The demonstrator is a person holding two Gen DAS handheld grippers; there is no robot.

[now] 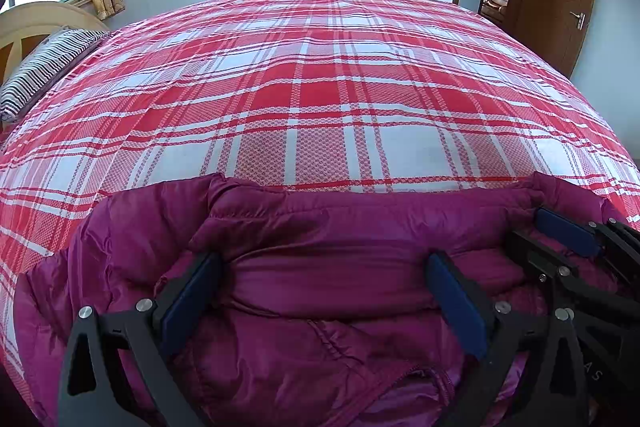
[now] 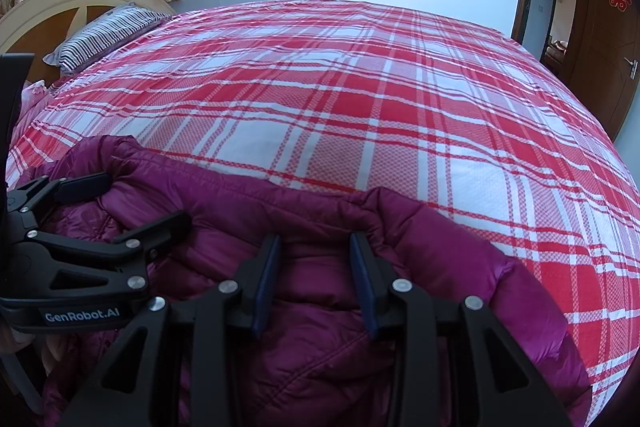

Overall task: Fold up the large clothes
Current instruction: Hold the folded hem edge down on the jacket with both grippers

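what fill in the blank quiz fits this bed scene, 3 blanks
1. The jacket is colored ____.
2. It lies on a plaid sheet of white and ____.
3. The pillow by the headboard has a ____ pattern.

Missing words: purple; red; striped
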